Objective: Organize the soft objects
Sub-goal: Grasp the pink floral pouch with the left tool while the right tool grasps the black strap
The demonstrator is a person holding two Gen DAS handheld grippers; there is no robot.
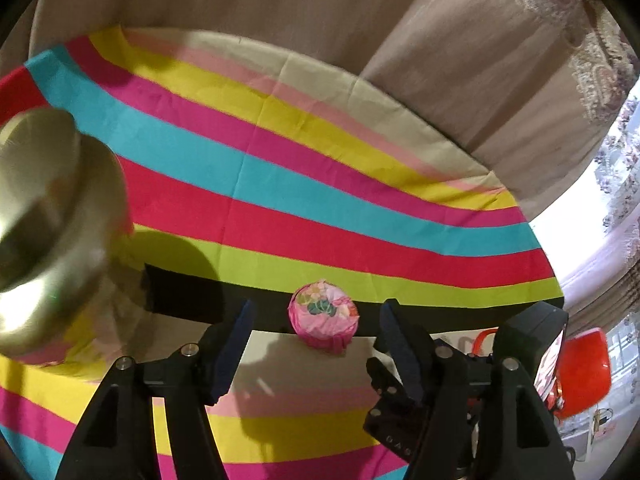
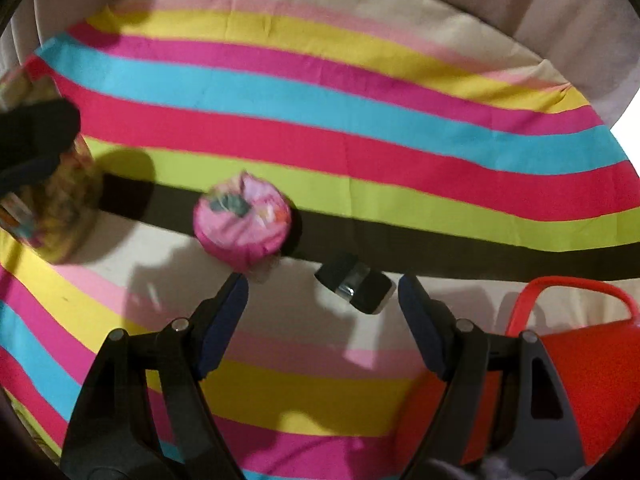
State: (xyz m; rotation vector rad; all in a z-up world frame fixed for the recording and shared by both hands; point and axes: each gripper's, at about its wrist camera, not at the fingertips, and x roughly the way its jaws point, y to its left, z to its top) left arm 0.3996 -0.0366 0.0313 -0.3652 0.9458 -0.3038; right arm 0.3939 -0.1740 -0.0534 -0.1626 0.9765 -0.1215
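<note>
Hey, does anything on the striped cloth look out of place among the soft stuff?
Yes. A small black and silver hard object lies tilted on the striped cloth, just ahead of the open right gripper. It looks rigid, unlike the pink fabric ball beside it. What it is, I cannot tell.

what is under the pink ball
The pink ball sits on the striped cloth, across its black stripe and cream band. What lies beneath the cloth is covered.

Home interior, likely living room or bedroom. Evidence: striped multicolour cloth (image 1: 320, 200) spread over table, taupe curtain (image 1: 460, 60) with lace trim behind, bright window (image 1: 624, 200) at right, red basket (image 2: 592, 380).
</note>
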